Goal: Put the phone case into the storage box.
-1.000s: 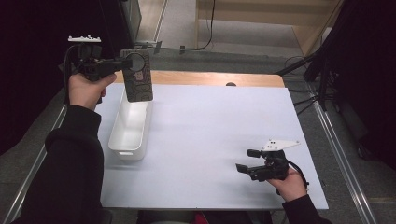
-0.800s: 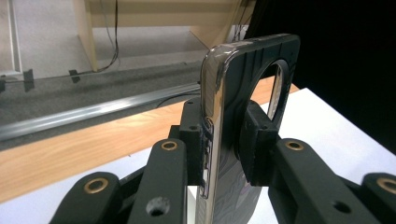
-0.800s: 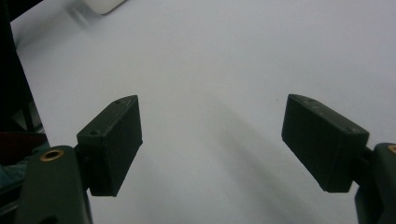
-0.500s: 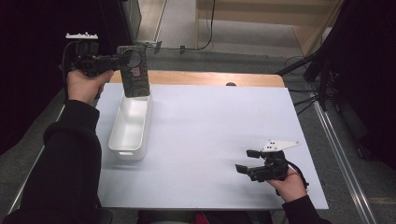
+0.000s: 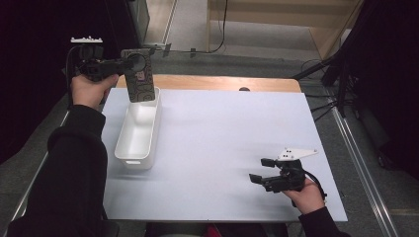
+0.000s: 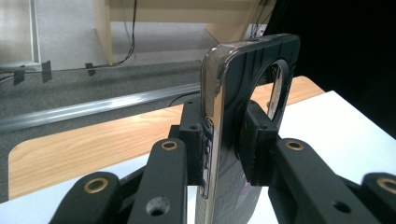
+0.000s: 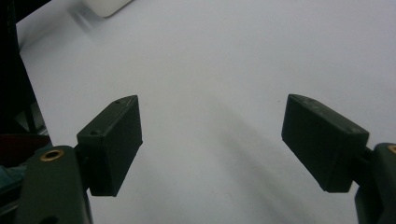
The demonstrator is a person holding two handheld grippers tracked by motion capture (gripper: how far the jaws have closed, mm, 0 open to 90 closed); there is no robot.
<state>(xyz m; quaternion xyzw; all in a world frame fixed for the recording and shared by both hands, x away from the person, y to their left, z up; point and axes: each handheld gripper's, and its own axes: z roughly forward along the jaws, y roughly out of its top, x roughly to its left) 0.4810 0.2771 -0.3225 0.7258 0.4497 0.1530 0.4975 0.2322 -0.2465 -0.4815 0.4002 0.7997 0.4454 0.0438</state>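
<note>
High view: the left hand-held gripper (image 5: 129, 65) clamps a dark patterned phone case (image 5: 139, 76), which hangs upright over the far end of a white rectangular bin (image 5: 137, 129) on the table (image 5: 237, 128). The right hand-held gripper (image 5: 262, 170) rests low over the table's near right, jaws spread and empty.

Left gripper view: both pads press the phone case (image 6: 233, 116) edge-on; its round cutout stands above the jaws.

Right gripper view: the jaws stand wide apart with bare table (image 7: 224, 70) between them.

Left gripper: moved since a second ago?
Yes. In the high view the left gripper, shut on the phone case, shifted slightly right and down, so the case now hangs over the white bin's far end.
</note>
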